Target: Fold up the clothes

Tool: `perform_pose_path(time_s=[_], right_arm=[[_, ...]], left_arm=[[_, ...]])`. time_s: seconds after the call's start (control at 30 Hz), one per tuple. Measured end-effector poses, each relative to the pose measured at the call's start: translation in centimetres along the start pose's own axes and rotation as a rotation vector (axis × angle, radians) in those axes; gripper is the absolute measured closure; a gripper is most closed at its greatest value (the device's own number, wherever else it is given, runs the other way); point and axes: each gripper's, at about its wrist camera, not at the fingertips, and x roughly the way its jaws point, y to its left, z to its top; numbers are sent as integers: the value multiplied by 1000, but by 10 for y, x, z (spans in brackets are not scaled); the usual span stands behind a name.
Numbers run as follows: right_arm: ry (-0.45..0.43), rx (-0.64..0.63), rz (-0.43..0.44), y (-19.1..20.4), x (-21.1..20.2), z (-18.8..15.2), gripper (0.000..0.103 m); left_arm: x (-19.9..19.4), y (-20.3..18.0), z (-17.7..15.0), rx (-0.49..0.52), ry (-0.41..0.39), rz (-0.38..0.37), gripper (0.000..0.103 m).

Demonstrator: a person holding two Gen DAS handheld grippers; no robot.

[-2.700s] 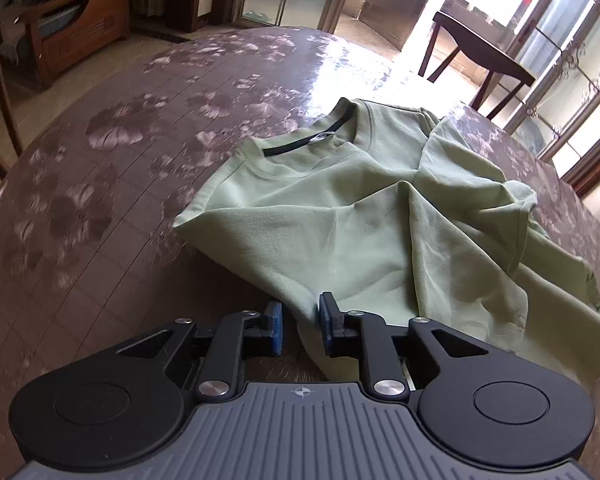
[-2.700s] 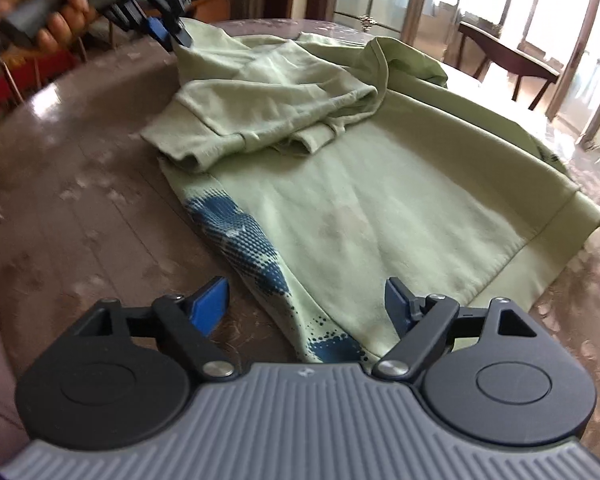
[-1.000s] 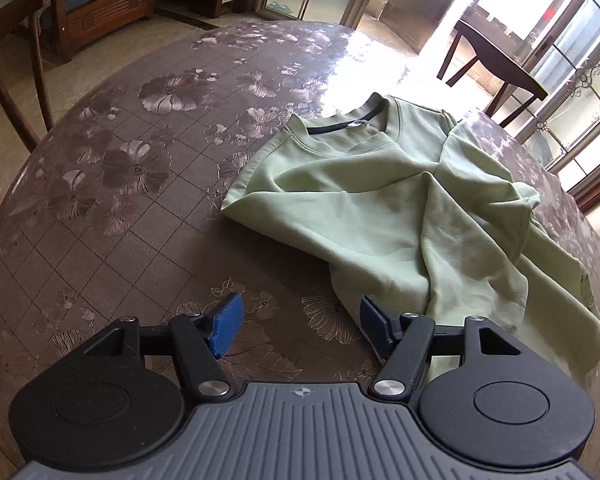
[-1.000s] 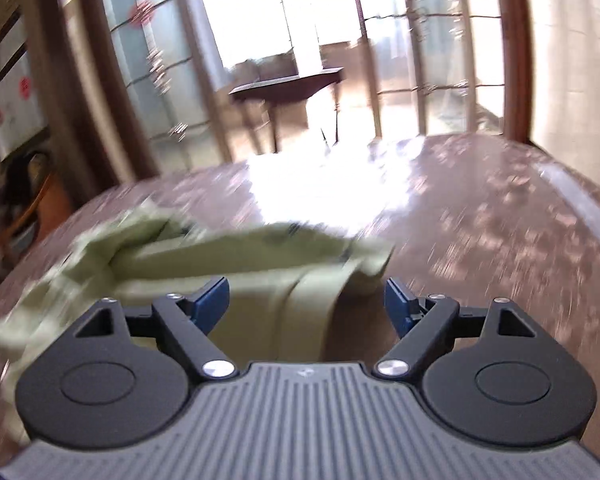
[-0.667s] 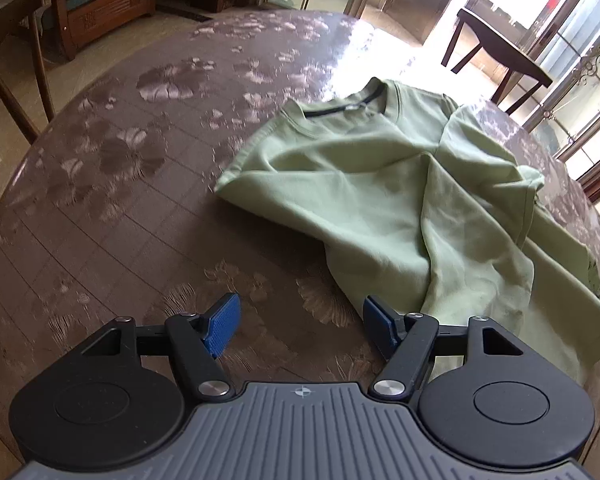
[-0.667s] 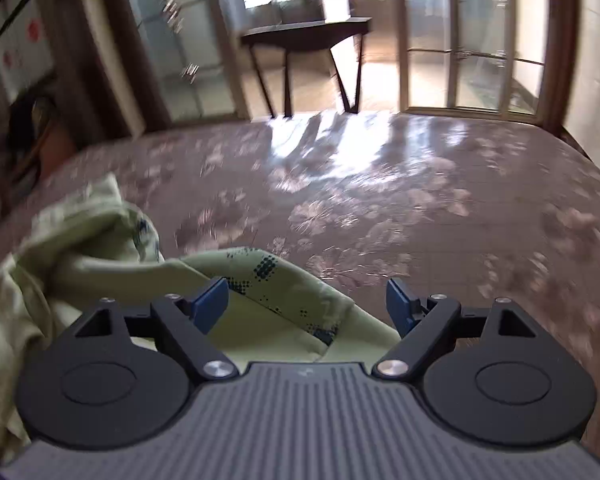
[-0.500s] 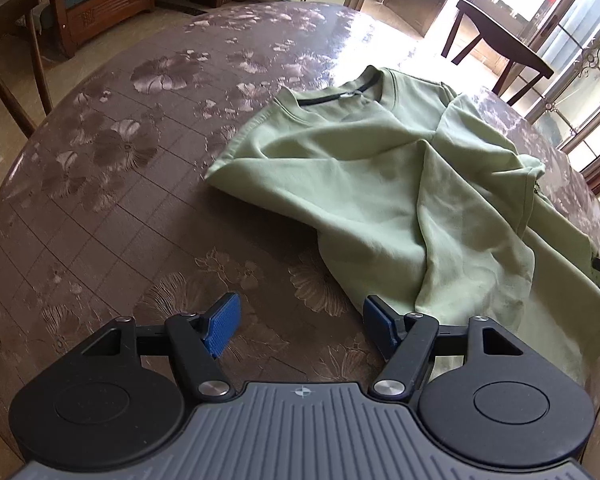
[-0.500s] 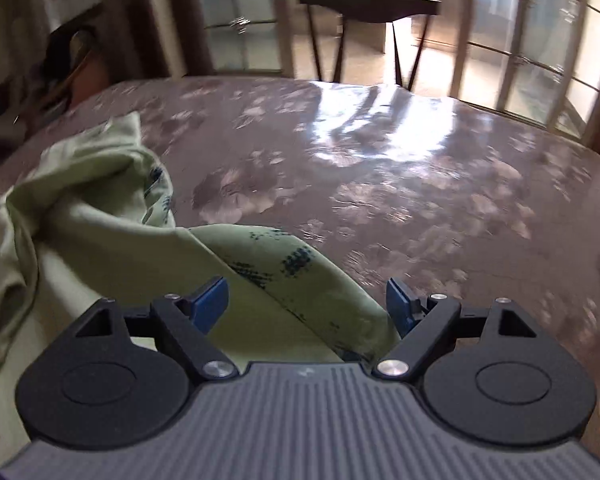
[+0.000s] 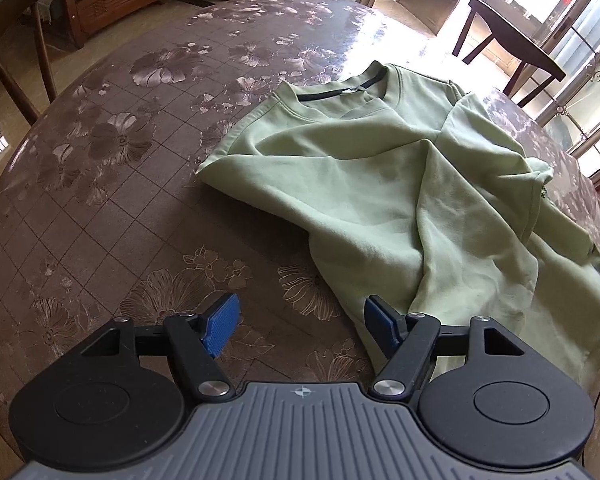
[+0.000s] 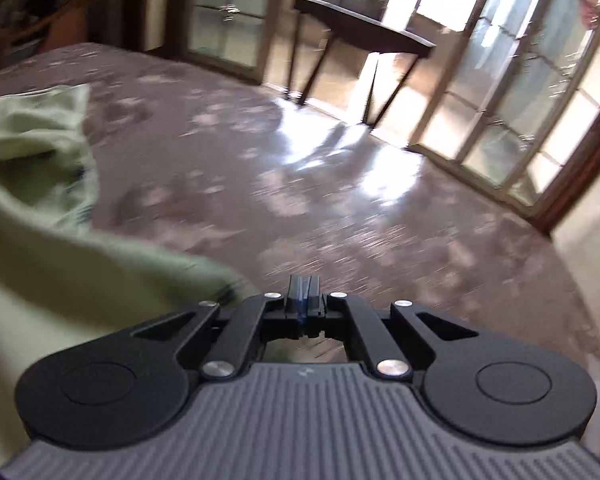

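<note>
A: Left gripper [image 9: 300, 322], jaws?

B: Spread wide, nothing between them. Left blue pad [image 9: 221, 323] sits over bare desk [image 9: 112, 184]; right blue pad [image 9: 379, 325] sits at the near edge of the green sweatshirt [image 9: 380, 204], over the cloth. Contact with the fabric cannot be judged.

A: Right gripper [image 10: 303, 294]?

B: Jaws drawn fully together, pads meeting with only a blue sliver visible. Right wrist view is motion-blurred. A fold of the sweatshirt [image 10: 80, 264] runs in from the left to the left linkage, just beside the closed jaws. Whether any cloth is pinched between the pads cannot be told.

A: Garment position?

B: Lying rumpled on the desk, right of centre in the left wrist view. Neckline [image 9: 342, 92] with dark inner band at the far side. One layer is thrown diagonally across the body, its hemmed edge near the right. Blue-dotted print [image 10: 82, 184] shows on a fold in the right wrist view.

A: Surroundings?

B: Desk top is brown with a floral pattern and grid lines, glossy with glare. A dark side table [image 9: 512, 46] stands beyond it by the glazed doors [image 10: 540, 92]. Wooden chair [image 9: 24, 40] at left.
</note>
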Motion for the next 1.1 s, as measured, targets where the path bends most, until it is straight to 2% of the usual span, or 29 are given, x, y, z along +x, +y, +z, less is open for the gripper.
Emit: perform_pose_path(time_s=[0.07, 0.2, 0.27, 0.4, 0.5, 0.57, 0.73, 0.93, 1.1], right_arm=[[-10, 51, -45, -19, 7, 8, 101], [-63, 185, 6, -48, -8, 15, 101], [-112, 188, 28, -49, -29, 11, 94], [-195, 181, 85, -32, -79, -14, 83], [-236, 196, 135, -19, -121, -42, 66], [-257, 194, 157, -8, -152, -61, 56], [-272, 187, 149, 18, -218, -99, 48], [-297, 226, 114, 49, -277, -123, 42], [-307, 306, 93, 74, -308, -134, 39]], left_arm=[[-2, 0, 1, 1, -6, 2, 28], [0, 7, 5, -11, -12, -5, 24], [6, 16, 9, -42, -13, -24, 23], [25, 41, 21, -130, -20, -108, 21], [37, 55, 28, -169, -53, -172, 18], [44, 64, 33, -191, -80, -212, 9], [60, 83, 46, -239, -124, -304, 3], [76, 89, 63, -260, -174, -414, 0], [88, 71, 78, -245, -187, -432, 0]])
